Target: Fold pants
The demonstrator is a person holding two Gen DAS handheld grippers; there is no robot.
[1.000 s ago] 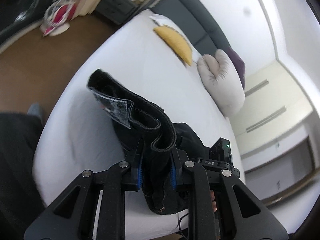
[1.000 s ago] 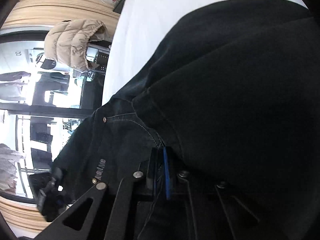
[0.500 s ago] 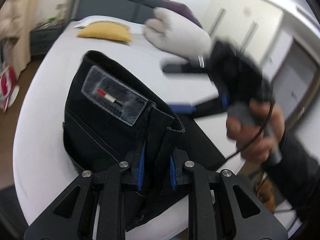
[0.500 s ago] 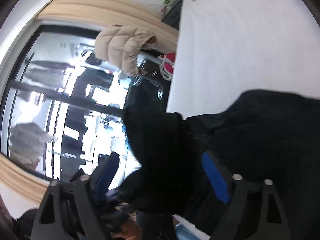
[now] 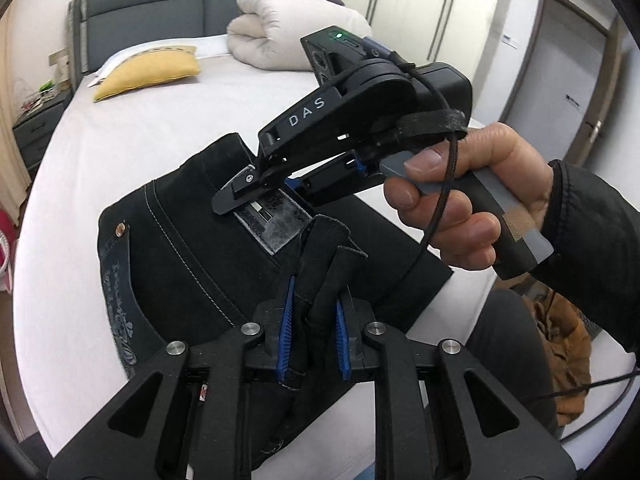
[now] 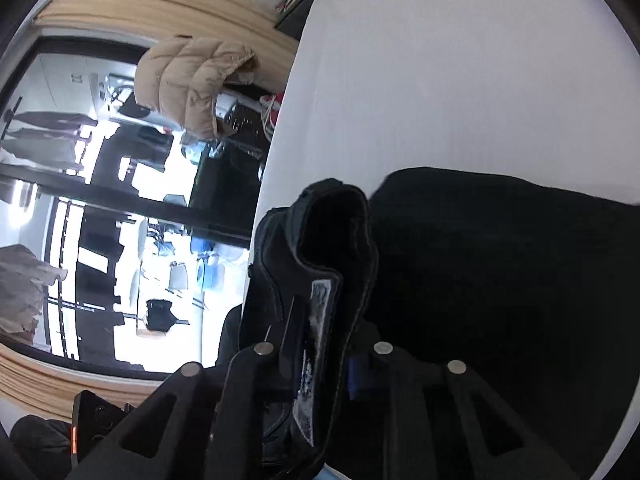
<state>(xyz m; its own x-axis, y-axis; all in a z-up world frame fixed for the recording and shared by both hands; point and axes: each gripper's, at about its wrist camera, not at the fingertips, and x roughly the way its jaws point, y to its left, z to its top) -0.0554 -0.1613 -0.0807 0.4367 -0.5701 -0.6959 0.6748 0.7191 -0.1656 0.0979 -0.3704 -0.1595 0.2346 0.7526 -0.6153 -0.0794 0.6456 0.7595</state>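
Black jeans (image 5: 188, 248) lie on the white bed (image 5: 132, 128), waistband raised toward me. My left gripper (image 5: 314, 320) is shut on a fold of the waistband, blue pads pressing the cloth. My right gripper (image 5: 256, 196), held in a bare hand, shows in the left wrist view, closed on the waistband at the grey label patch (image 5: 272, 224). In the right wrist view the right gripper (image 6: 320, 364) clamps the same waistband (image 6: 336, 240) with the label between its fingers; the rest of the jeans (image 6: 500, 280) spreads to the right.
A yellow pillow (image 5: 148, 72) and a rolled white duvet (image 5: 288, 36) lie near the grey headboard (image 5: 160, 4). A nightstand (image 5: 36, 120) stands left of the bed. A beige puffer jacket (image 6: 192, 80) hangs by the window. The person's leg (image 5: 508, 344) is at the bed's near edge.
The right gripper let go of the jeans' body, swung over and closed on the waistband at the label. The left gripper kept its hold and turned toward the headboard.
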